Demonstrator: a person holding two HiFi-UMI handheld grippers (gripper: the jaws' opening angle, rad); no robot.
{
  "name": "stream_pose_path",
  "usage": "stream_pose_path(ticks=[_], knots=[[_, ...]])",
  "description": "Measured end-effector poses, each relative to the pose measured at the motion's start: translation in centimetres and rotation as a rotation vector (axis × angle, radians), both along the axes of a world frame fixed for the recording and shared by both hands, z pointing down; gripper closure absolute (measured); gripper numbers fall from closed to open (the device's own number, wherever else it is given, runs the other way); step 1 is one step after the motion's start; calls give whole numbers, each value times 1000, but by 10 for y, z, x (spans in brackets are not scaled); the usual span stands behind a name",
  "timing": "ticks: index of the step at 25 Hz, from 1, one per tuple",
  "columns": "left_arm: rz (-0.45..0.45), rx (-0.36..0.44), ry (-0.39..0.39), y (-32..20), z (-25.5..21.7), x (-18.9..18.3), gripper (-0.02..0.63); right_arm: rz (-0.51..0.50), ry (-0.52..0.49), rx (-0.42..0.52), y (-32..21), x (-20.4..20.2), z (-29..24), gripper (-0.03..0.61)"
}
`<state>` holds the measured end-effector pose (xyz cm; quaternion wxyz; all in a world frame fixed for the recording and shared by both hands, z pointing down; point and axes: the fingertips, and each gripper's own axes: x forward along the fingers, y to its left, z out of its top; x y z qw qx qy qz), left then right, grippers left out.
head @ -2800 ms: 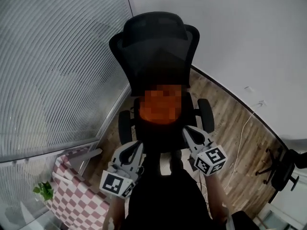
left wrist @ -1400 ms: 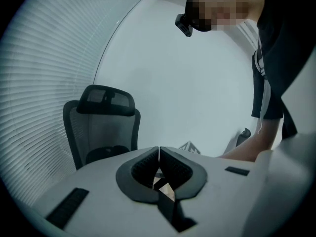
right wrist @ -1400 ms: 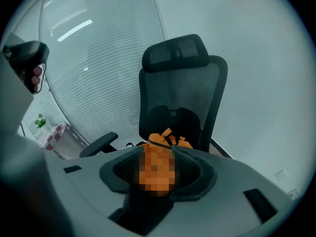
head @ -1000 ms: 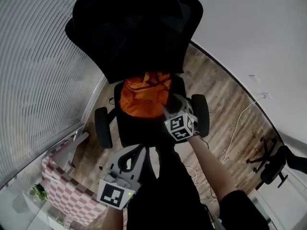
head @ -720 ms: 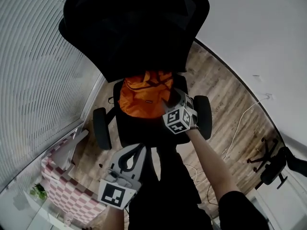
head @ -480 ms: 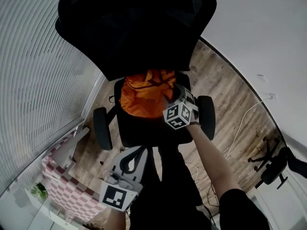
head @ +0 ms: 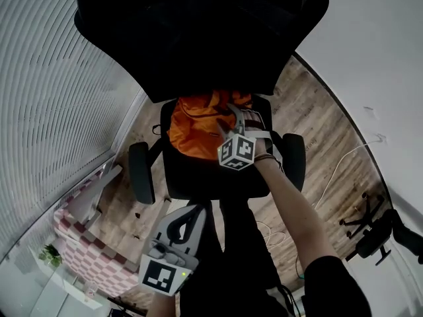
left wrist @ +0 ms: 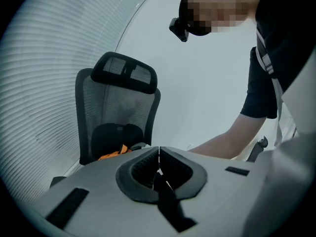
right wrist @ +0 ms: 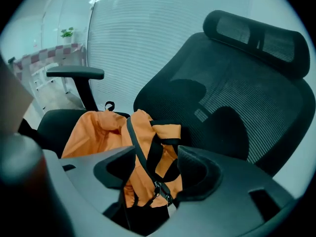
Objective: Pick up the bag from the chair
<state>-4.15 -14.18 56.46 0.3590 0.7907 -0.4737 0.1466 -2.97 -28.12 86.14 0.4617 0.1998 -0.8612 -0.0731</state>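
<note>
The black mesh chair (head: pixel 198 38) fills the head view from 10 to 2 o'clock, with its seat running toward the centre. The orange bag (head: pixel 192 127) lies slumped on that seat against the foot of the backrest, just on the 12 o'clock side of centre.

The right claw (head: pixel 232 119) reaches in from 5 o'clock to the bag's 3 o'clock edge. Its own view shows it spread wide, with a black strap (right wrist: pixel 148 149) looping up between the jaws and seemingly not yet pinched. The left claw (head: pixel 187 218) hangs at 6 o'clock, pressed together on nothing.

The step in hand looks like closing on that strap. It would go best by pushing slightly deeper so the webbing seats well into the pads. Pinch the strap alone, not loose fabric or the zipper pulls (right wrist: pixel 160 191), then lift straight up.
</note>
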Motion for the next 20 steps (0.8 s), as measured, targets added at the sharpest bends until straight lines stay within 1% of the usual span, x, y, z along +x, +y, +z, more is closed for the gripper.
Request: stream_pose_path(ticks=[2,6,7,8,9,12,13,15,20], knots=[[-19,-1,-4,0,2,-5,580,-26,40,8,-3,-3,9,309],[-44,4,-11,-1,-1,-12,580,-33,86,12,-10,-1,17,378],[-46,5,-13,-1,-2,-13,580,-31,91,7,-10,0,18,406],[-48,6,-14,0,-3,-13,580,-26,93,0,-9,1,17,454],[-49,6,-14,0,-5,-14,580,-21,92,-8,-8,1,17,476],[-49,12,-16,2,-8,-13,580,-6,78,-37,-5,1,12,485],[-48,14,-16,2,-9,-13,580,-1,70,-50,-4,0,10,521],[-50,22,-14,2,-12,-11,580,8,47,-86,-1,0,5,538],[-50,41,-15,6,-20,-9,580,17,5,-163,12,-1,-9,551]])
